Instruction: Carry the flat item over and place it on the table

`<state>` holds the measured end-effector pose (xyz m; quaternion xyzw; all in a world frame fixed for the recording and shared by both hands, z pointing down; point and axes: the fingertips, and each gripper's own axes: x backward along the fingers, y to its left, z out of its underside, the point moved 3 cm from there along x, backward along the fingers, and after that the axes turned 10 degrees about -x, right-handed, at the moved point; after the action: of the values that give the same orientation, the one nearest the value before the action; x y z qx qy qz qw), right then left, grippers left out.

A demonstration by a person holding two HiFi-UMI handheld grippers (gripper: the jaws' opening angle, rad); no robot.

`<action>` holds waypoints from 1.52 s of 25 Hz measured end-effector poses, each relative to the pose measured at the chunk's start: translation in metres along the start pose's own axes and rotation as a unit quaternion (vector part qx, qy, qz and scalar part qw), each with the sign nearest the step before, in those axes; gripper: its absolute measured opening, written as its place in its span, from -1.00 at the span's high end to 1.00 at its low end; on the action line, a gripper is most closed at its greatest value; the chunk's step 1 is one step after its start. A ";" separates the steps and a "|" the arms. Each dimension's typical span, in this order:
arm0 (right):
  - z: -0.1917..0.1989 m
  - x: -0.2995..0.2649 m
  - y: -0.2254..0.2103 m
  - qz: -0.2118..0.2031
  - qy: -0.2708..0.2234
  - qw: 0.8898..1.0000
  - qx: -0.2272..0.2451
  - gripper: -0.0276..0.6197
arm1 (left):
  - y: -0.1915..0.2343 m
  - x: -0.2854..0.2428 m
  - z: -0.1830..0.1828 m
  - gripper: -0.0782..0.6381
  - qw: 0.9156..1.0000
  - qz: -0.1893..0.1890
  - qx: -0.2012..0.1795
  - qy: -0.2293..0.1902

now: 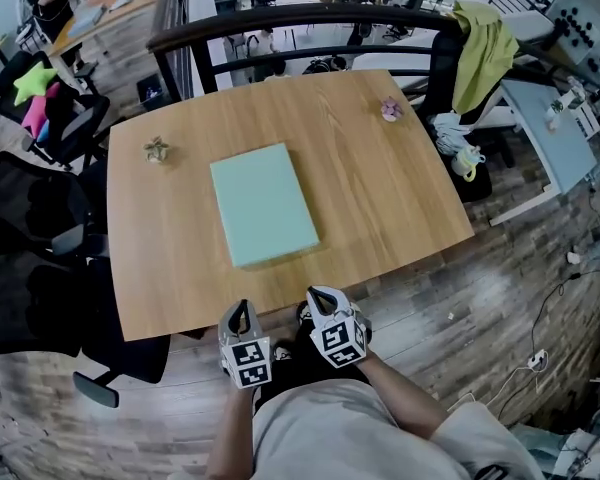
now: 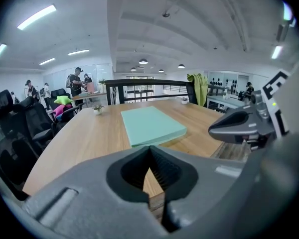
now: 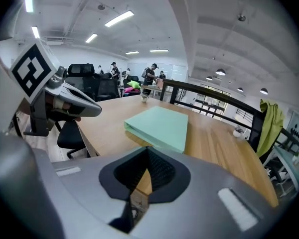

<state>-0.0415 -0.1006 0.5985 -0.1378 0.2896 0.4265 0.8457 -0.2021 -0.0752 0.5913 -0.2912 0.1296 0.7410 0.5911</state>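
a: anything hidden or cut off?
b: person (image 1: 360,430) cropped by the bottom edge; hands behind the marker cubes unseen. far-off people too small to make out.
a: surface and room?
b: pale wooden worktop (image 1: 380,198) on a plank floor (image 1: 500,298), open office, black railing (image 1: 310,16) behind, black chairs (image 1: 30,258) at left.
a: counts?
b: one mint-green flat item (image 1: 263,204), lying mid-worktop, clear of both grippers. two grippers, left gripper (image 1: 241,315) and right gripper (image 1: 323,300), both closed tight on nothing, at the near edge. two tiny pots: left plant (image 1: 157,150), right plant (image 1: 390,109).
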 end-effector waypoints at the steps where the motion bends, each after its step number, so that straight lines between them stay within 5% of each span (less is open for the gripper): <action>1: 0.002 0.005 0.004 0.003 0.001 1.000 0.001 0.88 | -0.003 0.004 0.001 0.77 1.000 0.004 0.003 -0.002; 12: 0.010 0.040 0.016 0.010 -0.018 1.000 -0.021 0.88 | -0.029 0.036 0.004 0.77 0.997 0.029 0.058 -0.037; 20: -0.050 0.073 -0.034 0.034 -0.106 0.994 -0.001 0.88 | -0.026 0.056 -0.080 0.77 0.986 0.003 0.053 -0.159; 26: -0.117 0.105 -0.055 0.048 -0.192 0.979 0.045 0.88 | -0.027 0.078 -0.164 0.77 0.969 -0.050 -0.035 -0.240; 29: -0.146 0.125 -0.060 0.058 -0.230 0.968 0.082 0.88 | -0.024 0.091 -0.201 0.77 0.954 -0.076 -0.043 -0.285; 32: -0.175 0.144 -0.067 0.066 -0.261 0.956 0.115 0.88 | -0.020 0.096 -0.230 0.77 0.952 -0.076 -0.038 -0.295; 38: -0.199 0.174 -0.095 0.063 -0.289 0.952 0.076 0.88 | -0.025 0.108 -0.258 0.77 0.949 -0.063 -0.017 -0.309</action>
<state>0.0424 -0.1410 0.3337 0.0743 0.0728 0.4773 0.8725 -0.1205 -0.1207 0.3266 -0.0655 -0.0903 0.7579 0.6428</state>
